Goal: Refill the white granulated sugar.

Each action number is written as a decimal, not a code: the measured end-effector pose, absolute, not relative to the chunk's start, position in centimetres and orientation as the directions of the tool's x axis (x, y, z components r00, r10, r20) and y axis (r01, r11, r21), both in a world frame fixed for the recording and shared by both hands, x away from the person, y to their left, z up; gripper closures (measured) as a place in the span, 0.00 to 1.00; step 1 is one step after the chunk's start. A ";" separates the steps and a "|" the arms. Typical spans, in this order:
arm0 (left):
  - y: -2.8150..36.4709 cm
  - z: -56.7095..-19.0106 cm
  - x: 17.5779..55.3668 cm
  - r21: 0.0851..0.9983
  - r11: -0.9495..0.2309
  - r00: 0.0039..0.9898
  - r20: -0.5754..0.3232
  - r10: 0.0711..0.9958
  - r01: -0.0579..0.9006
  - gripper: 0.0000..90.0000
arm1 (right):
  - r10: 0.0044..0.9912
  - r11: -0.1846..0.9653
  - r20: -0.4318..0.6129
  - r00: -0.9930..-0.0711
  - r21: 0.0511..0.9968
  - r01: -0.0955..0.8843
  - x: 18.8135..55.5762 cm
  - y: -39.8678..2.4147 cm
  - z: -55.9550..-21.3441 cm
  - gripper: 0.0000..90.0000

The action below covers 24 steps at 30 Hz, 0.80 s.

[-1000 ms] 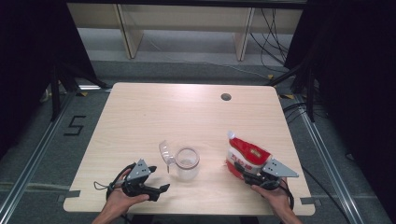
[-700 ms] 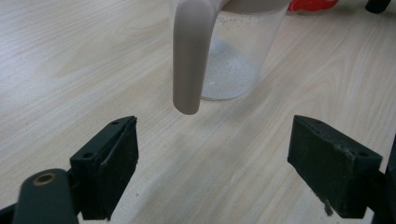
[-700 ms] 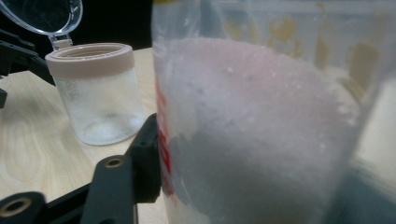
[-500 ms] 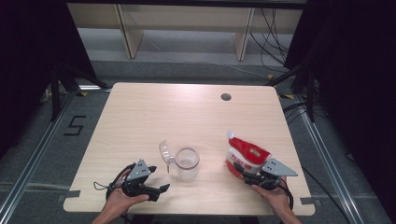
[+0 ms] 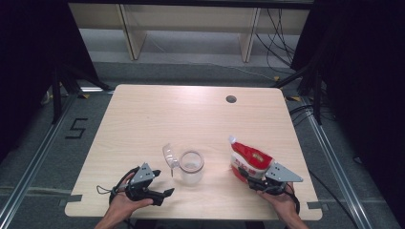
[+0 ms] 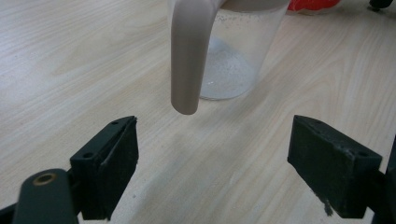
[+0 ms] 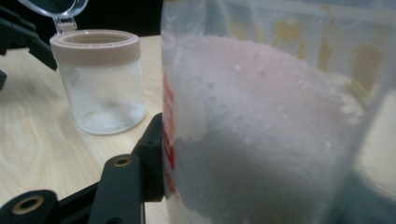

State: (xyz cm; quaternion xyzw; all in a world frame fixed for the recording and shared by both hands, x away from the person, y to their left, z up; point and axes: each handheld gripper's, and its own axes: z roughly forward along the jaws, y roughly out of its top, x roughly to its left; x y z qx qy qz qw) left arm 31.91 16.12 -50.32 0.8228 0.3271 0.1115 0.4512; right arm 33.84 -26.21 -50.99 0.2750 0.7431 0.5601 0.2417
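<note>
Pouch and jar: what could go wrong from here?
1. The right gripper clamps the soft pouch low down, so the top may flop and scatter granules when tipped.
2. The jar has a narrow mouth, so a pour could miss.
3. The left gripper is open and apart from the jar, which stands unbraced and might slide or tip.

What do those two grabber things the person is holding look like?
Each is black, with two flat, blocky black jaws. The left gripper and the right gripper both carry a grey three-cornered plate on top, and a thin black cable loops out from each. On the arms of the jaws sit small round brass-coloured rings. The person's forearms are bare where they show, with no sleeves.
</note>
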 end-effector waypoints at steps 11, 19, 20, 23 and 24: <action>16.4 -50.2 32.0 0.819 -0.374 0.757 -0.106 0.645 0.434 0.18 | 0.681 0.329 -0.202 -0.704 0.943 0.047 33.2 -25.7 -50.2 0.54; 16.5 -50.2 32.1 0.826 -0.382 0.765 -0.090 0.637 0.415 0.18 | 0.657 0.435 -0.333 -0.677 0.900 -0.020 32.6 -24.7 -49.1 0.54; 16.5 -50.2 32.1 0.826 -0.379 0.763 -0.092 0.640 0.418 0.18 | 0.643 0.456 -0.366 -0.673 0.889 -0.048 32.7 -24.7 -49.0 0.54; 16.5 -50.2 32.1 0.827 -0.374 0.759 -0.095 0.645 0.421 0.17 | 0.623 0.492 -0.398 -0.673 0.869 -0.058 32.6 -24.2 -48.8 0.54; 16.5 -50.3 32.0 0.826 -0.360 0.750 -0.110 0.652 0.434 0.18 | 0.613 0.510 -0.429 -0.664 0.856 -0.081 32.7 -24.1 -48.7 0.54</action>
